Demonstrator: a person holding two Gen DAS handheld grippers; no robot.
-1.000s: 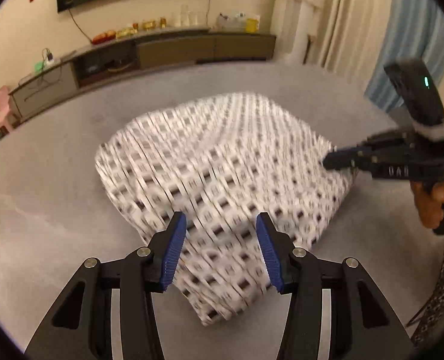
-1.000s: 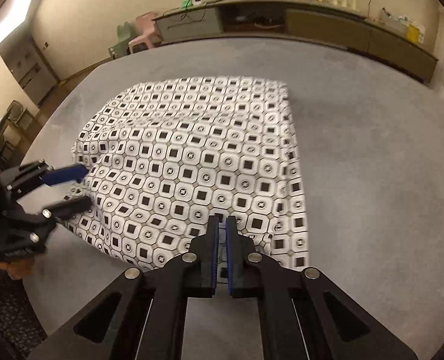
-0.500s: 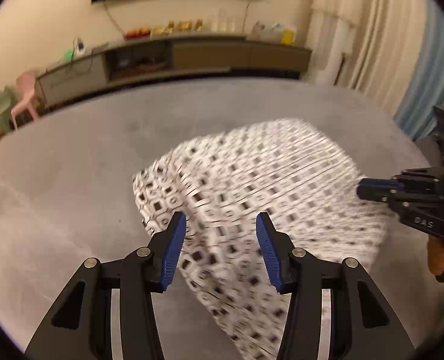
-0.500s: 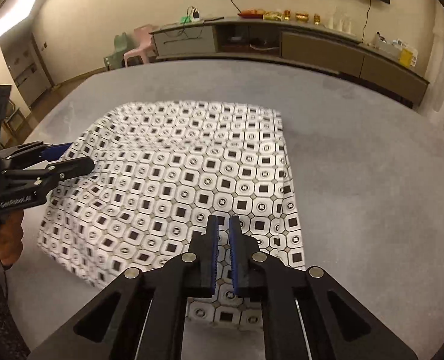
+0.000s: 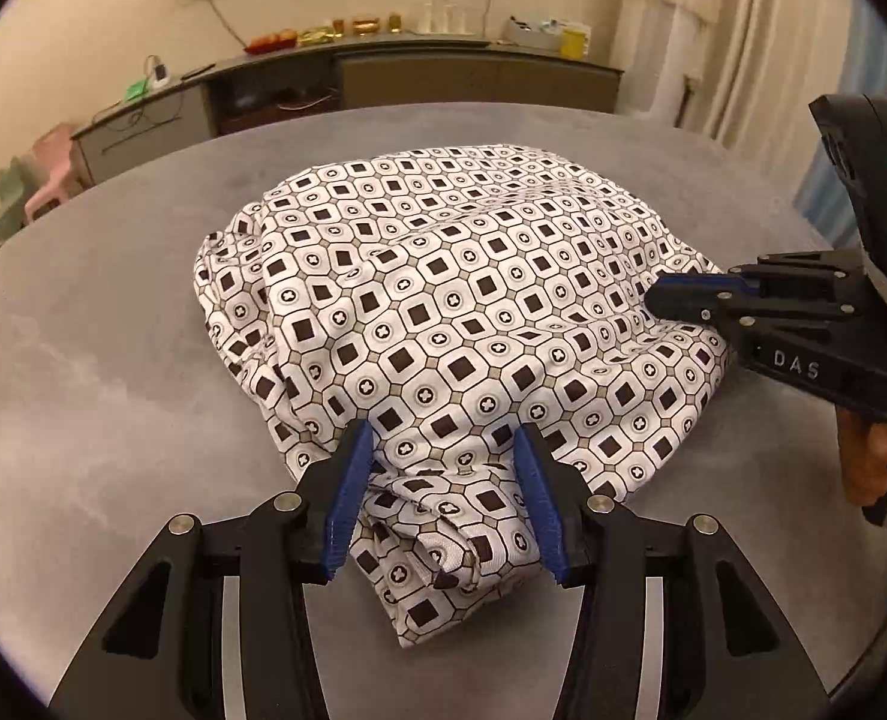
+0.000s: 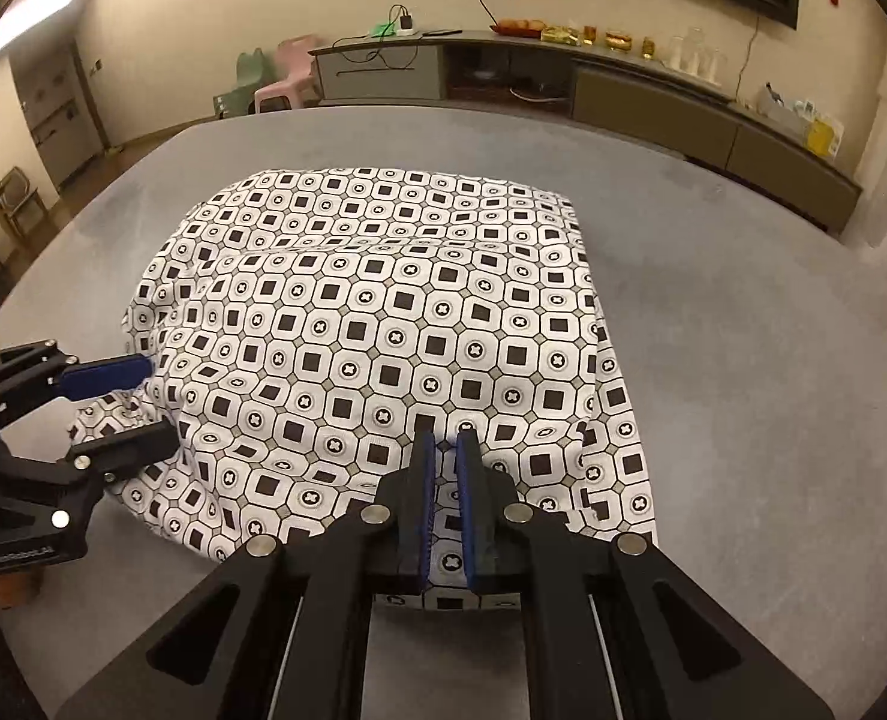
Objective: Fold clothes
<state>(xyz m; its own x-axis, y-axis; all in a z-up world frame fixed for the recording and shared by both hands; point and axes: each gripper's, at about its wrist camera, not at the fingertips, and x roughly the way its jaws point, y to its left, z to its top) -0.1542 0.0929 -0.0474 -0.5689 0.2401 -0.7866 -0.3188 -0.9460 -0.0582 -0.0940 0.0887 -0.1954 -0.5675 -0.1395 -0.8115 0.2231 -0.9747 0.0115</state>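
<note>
**A loose corner and a thin pinch put the fold at risk**

A long low sideboard (image 5: 419, 78) runs along the back wall at the top of both views, and below it a wide grey table (image 6: 743, 312) fills most of each frame. The patterned garment (image 6: 383, 330), white with black squares and rings, lies in a rounded heap at the middle of the table, one layer doubled over another with a visible edge across its upper half.

The left gripper (image 5: 443, 504) sits at the bottom centre of its own view with jaws standing apart, a bunched corner of cloth lying between the blue pads; whether they press on it I cannot tell, and it looks more straddled than held. The right gripper (image 6: 446, 498), bottom centre of its view, has its pads almost together over the near hem, apparently pinching a thin bit of fabric.

Likely risks from here:
- If the left jaws lift before they close, the bunched corner would probably drop and the edge would fold crooked.
- The right pinch seems shallow; a pull across the table could slip it free.
- The top layer is puffed, not flat, so another fold over it may trap wrinkles.
- Uneven pulling by the two hands could drag the heap toward the table's near edge.
</note>
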